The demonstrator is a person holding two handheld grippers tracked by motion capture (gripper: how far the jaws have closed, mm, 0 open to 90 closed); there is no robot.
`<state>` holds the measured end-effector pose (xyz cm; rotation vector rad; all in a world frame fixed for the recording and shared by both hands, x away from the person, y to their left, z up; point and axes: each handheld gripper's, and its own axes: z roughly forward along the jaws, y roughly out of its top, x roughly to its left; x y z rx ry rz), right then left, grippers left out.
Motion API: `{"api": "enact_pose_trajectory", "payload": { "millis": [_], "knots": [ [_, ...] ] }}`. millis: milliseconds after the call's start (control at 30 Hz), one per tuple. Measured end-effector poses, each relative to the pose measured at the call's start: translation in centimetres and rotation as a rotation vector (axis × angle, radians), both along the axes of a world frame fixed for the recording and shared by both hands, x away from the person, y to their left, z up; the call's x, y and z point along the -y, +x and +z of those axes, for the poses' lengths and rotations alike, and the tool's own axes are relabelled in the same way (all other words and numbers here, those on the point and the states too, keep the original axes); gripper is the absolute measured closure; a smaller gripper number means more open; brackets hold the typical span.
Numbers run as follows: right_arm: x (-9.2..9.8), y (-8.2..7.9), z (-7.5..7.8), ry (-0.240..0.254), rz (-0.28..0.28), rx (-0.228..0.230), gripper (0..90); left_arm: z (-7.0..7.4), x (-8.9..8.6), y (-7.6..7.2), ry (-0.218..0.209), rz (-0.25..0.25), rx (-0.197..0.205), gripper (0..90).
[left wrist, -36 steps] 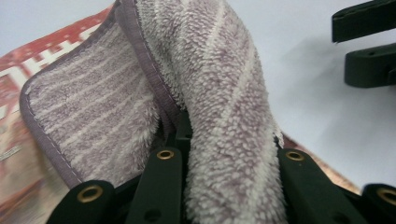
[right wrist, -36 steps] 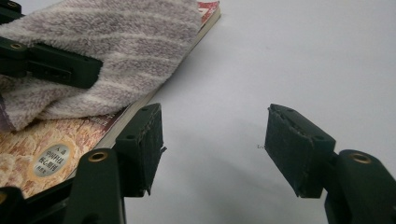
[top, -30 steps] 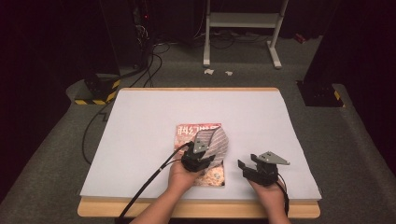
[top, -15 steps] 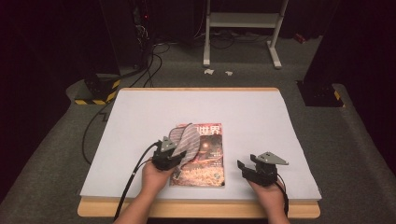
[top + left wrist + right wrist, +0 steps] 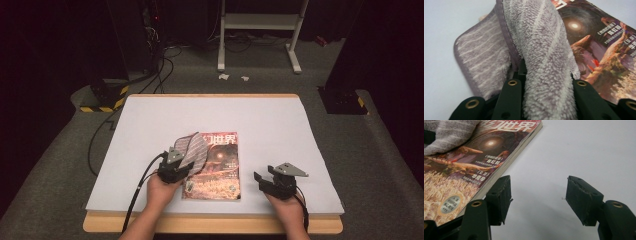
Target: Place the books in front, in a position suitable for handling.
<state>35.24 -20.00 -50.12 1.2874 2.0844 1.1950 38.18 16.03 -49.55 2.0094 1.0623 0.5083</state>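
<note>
A magazine with a red, illustrated cover [image 5: 220, 167] lies near the front of the white table [image 5: 150, 120]. A grey-purple striped cloth [image 5: 192, 147] drapes over the magazine's left edge and onto the table. My left gripper [image 5: 181, 167] is shut on the cloth; in the left gripper view a fold of the cloth [image 5: 544, 50] is pinched in the left gripper [image 5: 546, 83], with the magazine [image 5: 604, 47] to the right. My right gripper [image 5: 260, 180] rests just right of the magazine. In the right gripper view the right gripper [image 5: 539, 192] is open and empty beside the magazine [image 5: 474, 167].
The left gripper's black cable [image 5: 137, 192] trails off the front edge. The table's wooden rim [image 5: 210, 222] runs along the front. Behind the table stand a white frame [image 5: 260, 22] and a black-and-yellow base [image 5: 102, 97] with cables on the floor.
My left gripper has moved to the left with the cloth in it, dragging the cloth off most of the magazine's cover. The right gripper has stayed put.
</note>
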Motion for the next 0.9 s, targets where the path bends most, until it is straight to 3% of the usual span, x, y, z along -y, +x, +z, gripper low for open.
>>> {"api": "enact_pose_trajectory", "payload": {
  "millis": [167, 367, 400, 567, 700, 900],
  "knots": [
    [0.0, 0.0, 0.0, 0.0, 0.002, 0.003, 36.8, 0.0, 1.9, 0.2, 0.001, -0.039, -0.007, 71.6],
    [0.2, -0.1, 0.1, 0.005, 0.0, 0.008, 36.8, 0.0, 6.3, 0.8, -0.007, -0.112, -0.015, 71.5],
    [0.2, -0.1, 0.1, 0.005, 0.0, 0.008, 36.8, 0.0, 6.3, 0.8, -0.007, -0.112, -0.015, 71.5],
    [0.3, -0.1, 0.1, 0.008, -0.001, 0.006, 36.8, 0.1, 10.1, 1.1, -0.022, -0.169, -0.026, 71.4],
    [0.3, -0.1, 0.1, 0.008, 0.001, 0.006, 36.8, 0.1, 12.0, 1.0, -0.009, -0.199, -0.02, 71.1],
    [0.3, -0.1, 0.1, 0.011, 0.0, 0.006, 36.8, 0.1, 11.7, 0.9, 0.021, -0.206, -0.001, 71.1]
  ]
}}
